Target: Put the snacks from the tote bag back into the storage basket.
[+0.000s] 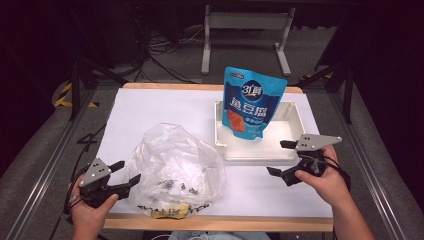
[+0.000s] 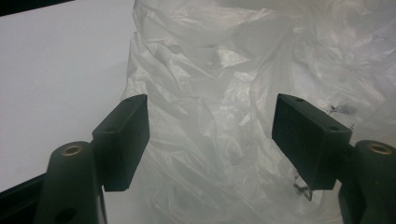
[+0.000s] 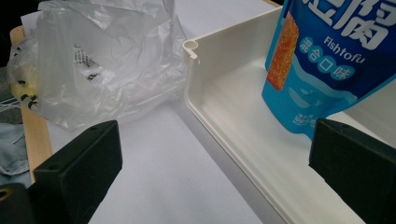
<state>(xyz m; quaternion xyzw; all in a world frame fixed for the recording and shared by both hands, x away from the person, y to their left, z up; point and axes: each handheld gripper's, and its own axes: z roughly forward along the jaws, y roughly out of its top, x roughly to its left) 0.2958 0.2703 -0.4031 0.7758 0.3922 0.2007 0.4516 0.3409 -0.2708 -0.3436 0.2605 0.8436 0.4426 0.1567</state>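
Left hand-held gripper (image 1: 125,172) sits at 7 o'clock on the surface (image 1: 150,107), jaws spread and empty, with the clear plastic bag (image 1: 172,167) just beside its tips. Right hand-held gripper (image 1: 280,157) rests at 4 o'clock, also released and holding nothing, its jaws pointing toward the white tray (image 1: 252,152).

The bag lies crumpled at 6 o'clock, near the front edge. The blue fish-tofu pouch (image 1: 252,100) stands upright in the tray at 1 o'clock, leaning against the far wall.

Step in hand, as judged: grasp the bag so it can be opened for the pouch.
- Bring the left jaws onto a single raised fold of film, not the whole bundle.
- Close fully; thin film slips easily.
- Lift slowly so the right gripper can find the opposite edge of the mouth.

Limits of view:
- The bag's mouth cannot be located; the folds hide it.
- A yellow patch (image 1: 170,212) and dark print show through the film at the front edge; their nature cannot be made out.
- The pouch's base is hidden behind the tray wall in the high view.
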